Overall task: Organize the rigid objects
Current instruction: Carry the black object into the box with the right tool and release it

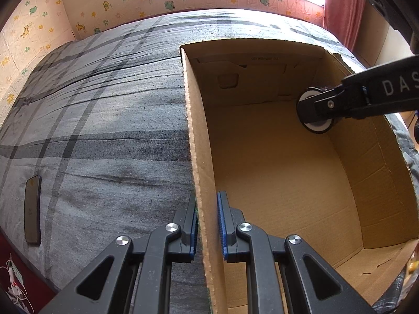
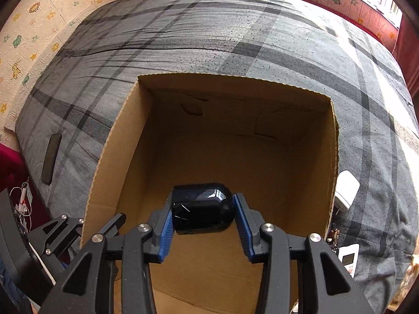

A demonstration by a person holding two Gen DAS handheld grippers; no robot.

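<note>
An open cardboard box [image 1: 288, 157] [image 2: 125, 141] sits on a grey plaid bed. My left gripper [image 1: 207, 225] is shut on the box's left wall [image 1: 201, 188], one finger outside and one inside. My right gripper [image 2: 203, 209] is shut on a glossy black rounded object [image 2: 201, 208] and holds it inside the box, above the floor. In the left wrist view the right gripper [image 1: 314, 113] reaches in over the box's right wall with the black-and-white object [image 1: 316, 127] between its fingers.
A black phone [image 1: 32, 209] [image 2: 51, 158] lies at the bed's left edge. A white charger [image 2: 345, 189] and a white remote [image 2: 349, 259] lie on the bed right of the box. Cables [image 1: 13, 282] lie on the red floor. Wallpapered walls surround the bed.
</note>
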